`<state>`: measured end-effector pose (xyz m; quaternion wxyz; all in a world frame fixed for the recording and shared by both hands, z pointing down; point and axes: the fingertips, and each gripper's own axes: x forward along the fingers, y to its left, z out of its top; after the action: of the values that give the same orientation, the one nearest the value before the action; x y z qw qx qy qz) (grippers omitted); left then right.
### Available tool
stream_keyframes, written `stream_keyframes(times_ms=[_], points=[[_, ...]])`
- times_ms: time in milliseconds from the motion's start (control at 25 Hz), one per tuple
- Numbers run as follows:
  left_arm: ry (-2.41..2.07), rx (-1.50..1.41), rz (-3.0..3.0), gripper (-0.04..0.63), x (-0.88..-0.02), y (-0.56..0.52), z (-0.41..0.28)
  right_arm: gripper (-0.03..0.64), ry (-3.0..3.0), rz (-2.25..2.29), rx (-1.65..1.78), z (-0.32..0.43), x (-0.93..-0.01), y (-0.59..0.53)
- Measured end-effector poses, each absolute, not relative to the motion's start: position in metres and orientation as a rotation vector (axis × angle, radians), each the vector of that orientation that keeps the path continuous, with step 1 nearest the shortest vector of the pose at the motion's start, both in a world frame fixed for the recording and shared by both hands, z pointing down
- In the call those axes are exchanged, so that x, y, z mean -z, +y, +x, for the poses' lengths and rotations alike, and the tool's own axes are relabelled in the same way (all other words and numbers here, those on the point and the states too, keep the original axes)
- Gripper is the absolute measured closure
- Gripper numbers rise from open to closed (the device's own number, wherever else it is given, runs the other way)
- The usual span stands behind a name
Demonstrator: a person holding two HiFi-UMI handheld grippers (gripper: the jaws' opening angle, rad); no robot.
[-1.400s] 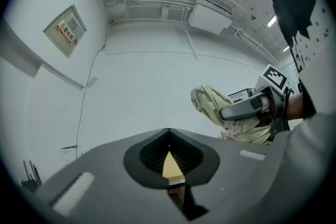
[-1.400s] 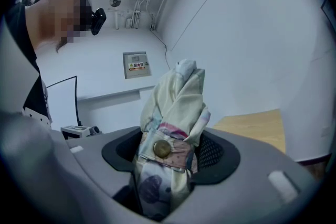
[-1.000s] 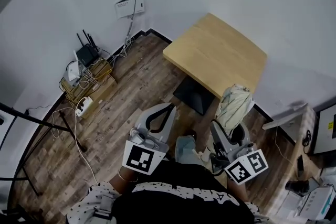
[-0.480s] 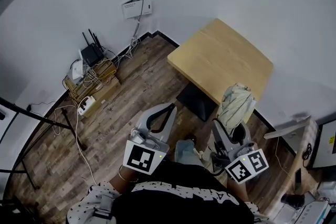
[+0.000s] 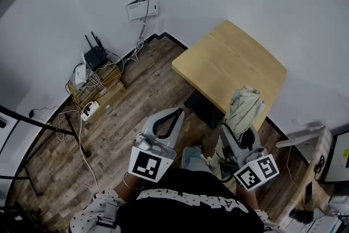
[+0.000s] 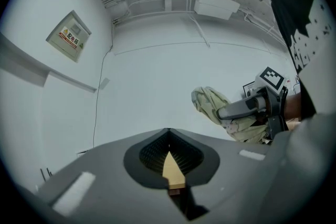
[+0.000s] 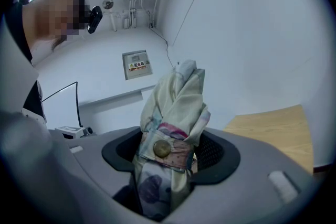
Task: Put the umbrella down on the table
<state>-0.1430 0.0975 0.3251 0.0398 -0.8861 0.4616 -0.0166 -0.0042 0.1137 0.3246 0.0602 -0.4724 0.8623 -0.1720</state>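
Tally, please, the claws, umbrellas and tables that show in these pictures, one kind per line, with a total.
Claws: 2, left claw and right claw
Umbrella: 1, folded, in the right claw
Table: 1
Total: 4

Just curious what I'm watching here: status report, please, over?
Left gripper shut, empty. Right gripper shut on folded umbrella, not yet set down. Wooden table ahead, top bare, nothing in the way.
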Motion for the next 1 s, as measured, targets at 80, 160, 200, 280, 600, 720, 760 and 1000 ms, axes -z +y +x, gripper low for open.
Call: stream_keyframes(times_ms=[80, 160, 200, 280, 600, 720, 760, 1000], points=[[1.422, 0.063, -2.716, 0.595, -0.326, 0.091, -0.140, 0.325, 2.607, -1.428, 0.526, 0.000, -0.325, 0.108], [1.427, 0.069, -2.717, 0.595, -0.327, 0.085, -0.134, 0.325, 2.604, -1.425, 0.530, 0.007, -0.326, 0.101], [1.429, 0.072, -2.718, 0.595, -0.328, 0.081, -0.130, 0.325, 2.603, -1.425, 0.533, 0.011, -0.327, 0.096], [1.433, 0.082, -2.717, 0.595, -0.328, 0.073, -0.124, 0.325, 2.601, -1.425, 0.539, 0.018, -0.328, 0.088], [1.409, 0.105, -2.710, 0.595, -0.326, 0.041, -0.096, 0.325, 2.589, -1.422, 0.549, 0.046, -0.328, 0.058], [1.409, 0.115, -2.706, 0.595, -0.325, 0.029, -0.084, 0.325, 2.579, -1.418, 0.564, 0.060, -0.329, 0.045], [1.414, 0.121, -2.704, 0.595, -0.325, 0.026, -0.080, 0.325, 2.574, -1.414, 0.570, 0.064, -0.330, 0.041], [1.452, 0.171, -2.660, 0.595, -0.322, 0.008, -0.070, 0.325, 2.578, -1.365, 0.576, 0.080, -0.333, 0.016]])
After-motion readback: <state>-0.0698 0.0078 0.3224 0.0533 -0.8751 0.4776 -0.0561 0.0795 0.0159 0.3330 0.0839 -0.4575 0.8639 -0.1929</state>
